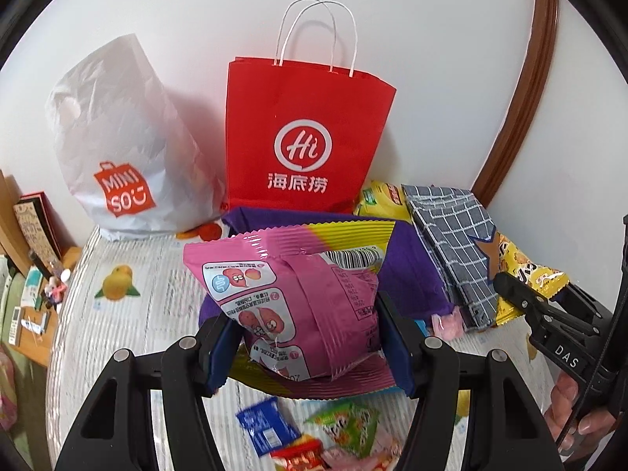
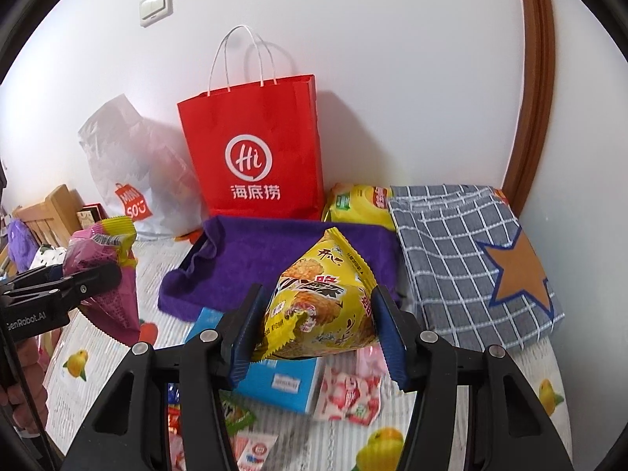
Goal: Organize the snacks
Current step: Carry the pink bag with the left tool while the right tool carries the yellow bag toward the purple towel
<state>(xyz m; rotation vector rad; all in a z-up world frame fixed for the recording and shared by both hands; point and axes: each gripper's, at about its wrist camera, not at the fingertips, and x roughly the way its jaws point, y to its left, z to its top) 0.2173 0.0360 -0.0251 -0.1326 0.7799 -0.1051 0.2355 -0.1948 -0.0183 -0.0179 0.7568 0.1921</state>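
My left gripper [image 1: 310, 349] is shut on a pink snack bag [image 1: 290, 294] with a yellow corner, held above the table in front of the purple cloth bin [image 1: 408, 271]. The same pink snack bag [image 2: 102, 271] and left gripper [image 2: 94, 280] show at the left of the right wrist view. My right gripper [image 2: 318, 341] is shut on a yellow snack packet [image 2: 322, 302], lifted in front of the purple cloth bin [image 2: 251, 255]. That right gripper [image 1: 522, 298] with the yellow snack packet [image 1: 526, 271] appears at the right of the left wrist view.
A red paper bag [image 1: 306, 133] and a white plastic bag [image 1: 117, 149] stand against the wall. A checked grey cloth bin [image 2: 463, 259] lies right of the purple one, a yellow chip bag [image 2: 357, 204] behind. Several small snacks [image 2: 345, 392] and a blue box [image 2: 274, 380] lie on the fruit-print tablecloth [image 1: 117, 314].
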